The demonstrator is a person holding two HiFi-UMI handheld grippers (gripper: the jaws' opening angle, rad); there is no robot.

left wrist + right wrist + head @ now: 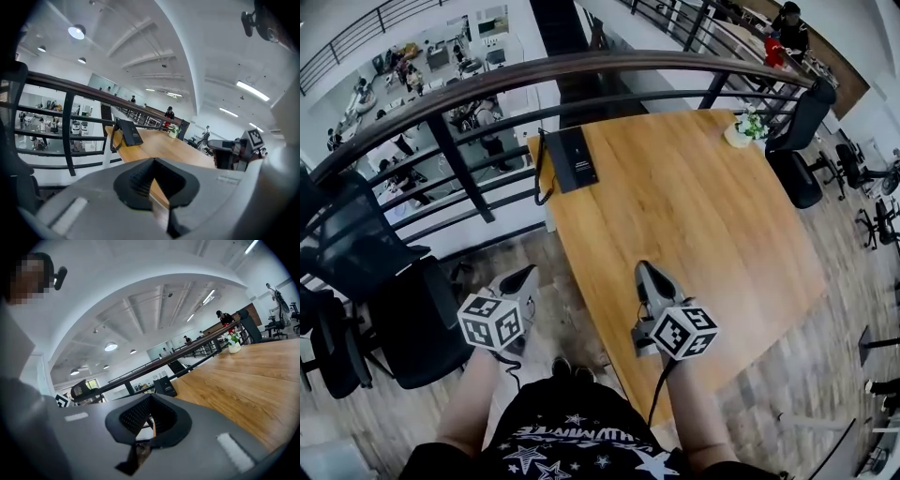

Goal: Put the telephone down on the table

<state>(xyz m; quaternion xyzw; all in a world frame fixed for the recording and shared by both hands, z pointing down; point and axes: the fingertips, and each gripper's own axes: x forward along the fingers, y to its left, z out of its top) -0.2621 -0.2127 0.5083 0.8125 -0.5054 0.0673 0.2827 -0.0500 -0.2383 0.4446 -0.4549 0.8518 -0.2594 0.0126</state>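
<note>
L claw [519, 279]: jaws shut tight, nothing btwn them. Held off the table's left edge, over the wood floor [567, 281], tips toward the railing.
R claw [648, 274]: jaws together too, empty. Sits over the table's near edge, pointing along the top.
Telephone [572, 159]: black, lying flat on the table at the far-left corner, just beside the railing. Curly cord hangs off the left edge. Well apart from both claws, touched by neither.
Table [712, 225]: light wood top, bare in the middle.
Plant [748, 127]: small white pot w/ green leaves, far-right corner of the table.
Railing [581, 64]: dark curved rail w/ bars along the table's far side. Lower floor w/ desks & people shows beyond it.
Chairs: black office chair [412, 319] left of the person, nr the L claw. Another [802, 131] at the table's far-right end.
Person: black shirt [572, 441] w/ white stars at bottom of head view, one forearm behind each claw.
Left gripper view: telephone [129, 133] ahead-left past the closed tips [153, 160], R claw [234, 150] off to the right.
Right gripper view: telephone [165, 385] straight ahead beyond the closed tips [151, 397], plant [233, 344] far right.
</note>
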